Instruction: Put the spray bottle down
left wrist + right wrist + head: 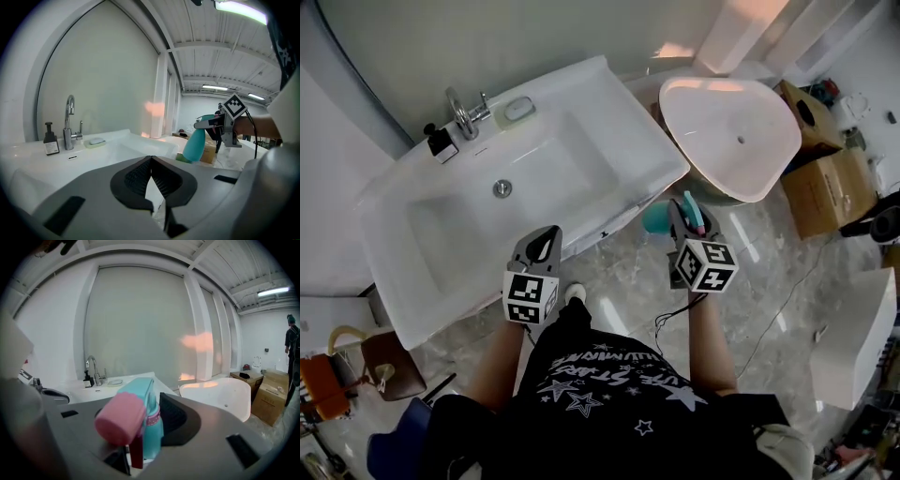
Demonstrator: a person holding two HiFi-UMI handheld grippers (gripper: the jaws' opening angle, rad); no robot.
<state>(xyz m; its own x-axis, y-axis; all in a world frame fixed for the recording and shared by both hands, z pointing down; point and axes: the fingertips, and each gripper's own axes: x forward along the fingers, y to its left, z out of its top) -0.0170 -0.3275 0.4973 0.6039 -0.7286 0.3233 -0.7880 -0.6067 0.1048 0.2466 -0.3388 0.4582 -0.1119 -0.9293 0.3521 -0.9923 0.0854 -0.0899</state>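
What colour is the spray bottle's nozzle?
The nozzle is pink, clearest in the right gripper view.

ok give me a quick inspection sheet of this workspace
surface: white washbasin counter, nothing seen in the bowl
job's things: teal spray bottle, held off the surface
clutter: dark dispenser bottle and soap dish beside the faucet
grippers: right gripper shut on the spray bottle; left gripper shut, empty
cables: black cable hanging below the right gripper
surroundings: marble floor, white tub, cardboard boxes, a person in the distance
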